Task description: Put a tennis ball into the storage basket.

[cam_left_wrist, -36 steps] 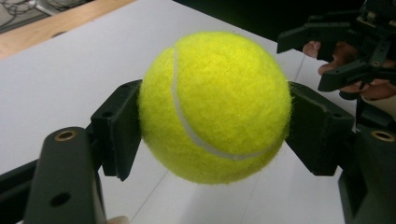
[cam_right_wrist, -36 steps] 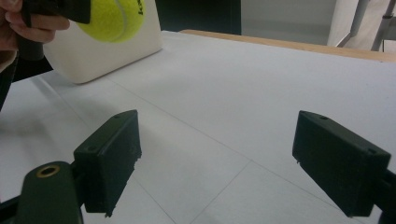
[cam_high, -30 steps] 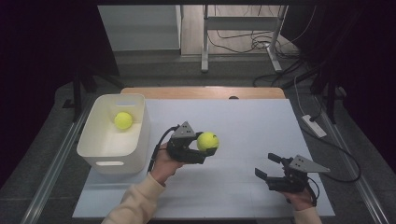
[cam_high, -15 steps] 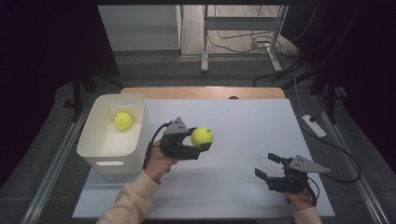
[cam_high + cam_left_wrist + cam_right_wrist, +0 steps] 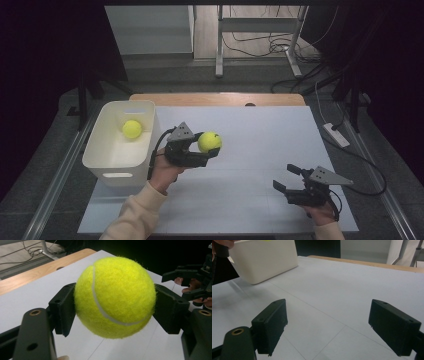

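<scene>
A: The left gripper point(image 5: 202, 150) is carrying its clamped ball point(image 5: 209, 142) leftward toward the bin point(image 5: 107, 160).
B: One ball point(image 5: 132, 128) is already lying inside; the right gripper point(image 5: 288, 179) is resting, jaws apart.

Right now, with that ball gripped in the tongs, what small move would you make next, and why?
Probably carry the held ball a little further toward the white bin. The left tongs clamp it above the table, just beside the bin's rim, and another ball already lies inside, so dropping it there seems the aim.
</scene>
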`<state>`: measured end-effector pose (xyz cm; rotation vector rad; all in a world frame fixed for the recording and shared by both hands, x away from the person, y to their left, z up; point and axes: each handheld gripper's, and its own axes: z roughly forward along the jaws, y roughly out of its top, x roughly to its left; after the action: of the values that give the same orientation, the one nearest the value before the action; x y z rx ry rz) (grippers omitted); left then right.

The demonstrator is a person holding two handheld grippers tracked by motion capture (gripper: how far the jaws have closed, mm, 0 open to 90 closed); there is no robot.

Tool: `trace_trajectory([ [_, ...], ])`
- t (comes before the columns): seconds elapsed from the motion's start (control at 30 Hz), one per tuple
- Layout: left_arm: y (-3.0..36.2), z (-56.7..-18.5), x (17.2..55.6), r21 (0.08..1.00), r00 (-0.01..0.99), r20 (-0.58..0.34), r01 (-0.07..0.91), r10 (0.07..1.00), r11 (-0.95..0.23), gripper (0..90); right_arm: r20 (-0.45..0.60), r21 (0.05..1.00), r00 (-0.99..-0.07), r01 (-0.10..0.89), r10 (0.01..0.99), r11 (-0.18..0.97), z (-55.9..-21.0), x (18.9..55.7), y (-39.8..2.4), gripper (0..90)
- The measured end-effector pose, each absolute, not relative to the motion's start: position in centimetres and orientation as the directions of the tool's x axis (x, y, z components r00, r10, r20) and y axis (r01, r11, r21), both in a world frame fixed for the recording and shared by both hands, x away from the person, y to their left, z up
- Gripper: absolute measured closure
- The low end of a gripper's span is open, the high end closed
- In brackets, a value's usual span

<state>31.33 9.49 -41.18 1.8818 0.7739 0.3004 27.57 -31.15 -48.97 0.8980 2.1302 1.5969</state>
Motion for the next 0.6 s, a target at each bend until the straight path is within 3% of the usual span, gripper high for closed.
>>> trace_trajectory([
  [0.6, 12.1, -40.5, 31.7, 0.898, 0.722, -0.147, 0.384, 0.676, -0.215, 27.4, 0.112, 0.942, -0.743, 0.291, 0.659, 0.168, -49.0, 27.6, -31.3, 15.4],
])
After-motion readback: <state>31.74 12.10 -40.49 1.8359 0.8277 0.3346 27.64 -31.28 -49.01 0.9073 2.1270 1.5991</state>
